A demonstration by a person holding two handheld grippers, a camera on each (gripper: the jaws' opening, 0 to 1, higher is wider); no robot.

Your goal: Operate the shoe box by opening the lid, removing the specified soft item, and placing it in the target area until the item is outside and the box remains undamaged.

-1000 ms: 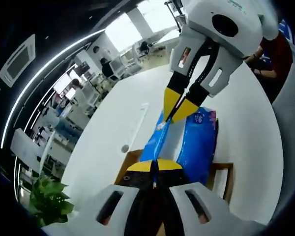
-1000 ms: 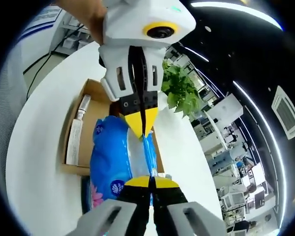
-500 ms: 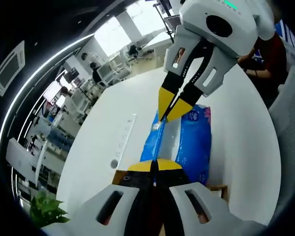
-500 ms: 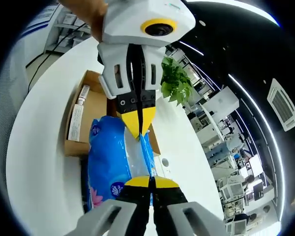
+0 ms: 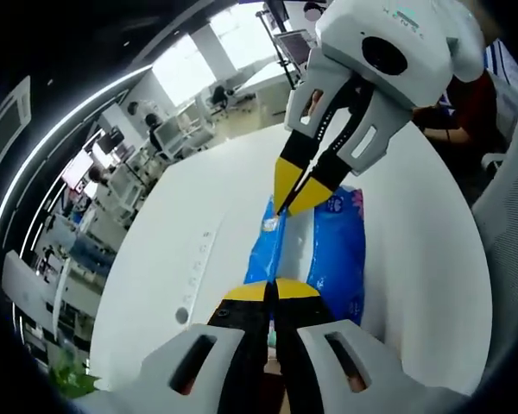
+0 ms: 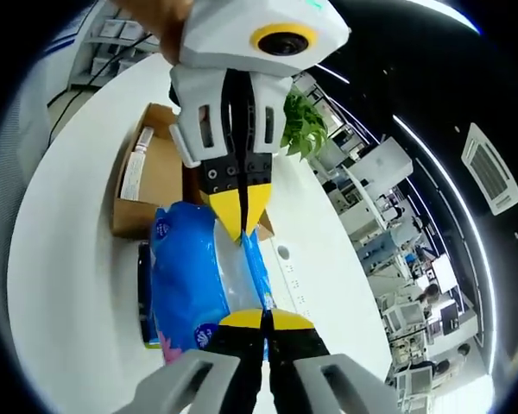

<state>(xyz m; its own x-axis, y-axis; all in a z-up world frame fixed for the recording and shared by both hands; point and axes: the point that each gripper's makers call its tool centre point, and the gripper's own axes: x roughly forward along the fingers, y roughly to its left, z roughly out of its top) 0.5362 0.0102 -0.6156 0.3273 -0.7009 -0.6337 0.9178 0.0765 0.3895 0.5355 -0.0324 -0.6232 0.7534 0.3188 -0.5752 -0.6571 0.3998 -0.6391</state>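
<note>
Blue tissue pack (image 5: pixel 337 250) held taut between two grippers above the white table (image 5: pixel 198 207), clear of the open cardboard shoe box (image 6: pixel 160 177).
Left gripper (image 5: pixel 273 291) and right gripper (image 5: pixel 295 197) each with yellow-tipped jaws pinched on an opposite end of the pack's clear seam; printing on the wrapper too blurred to read.

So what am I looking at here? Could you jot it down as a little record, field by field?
Item held: blue soft pack, plastic-wrapped, with pink flower print
Left gripper: shut on one end of the pack
Right gripper: shut on the other end
Pack position: stretched between both grippers above the white table
Shoe box: brown cardboard, open, on the table behind the pack
In the box: a tube
Background: green plant, office desks
</note>
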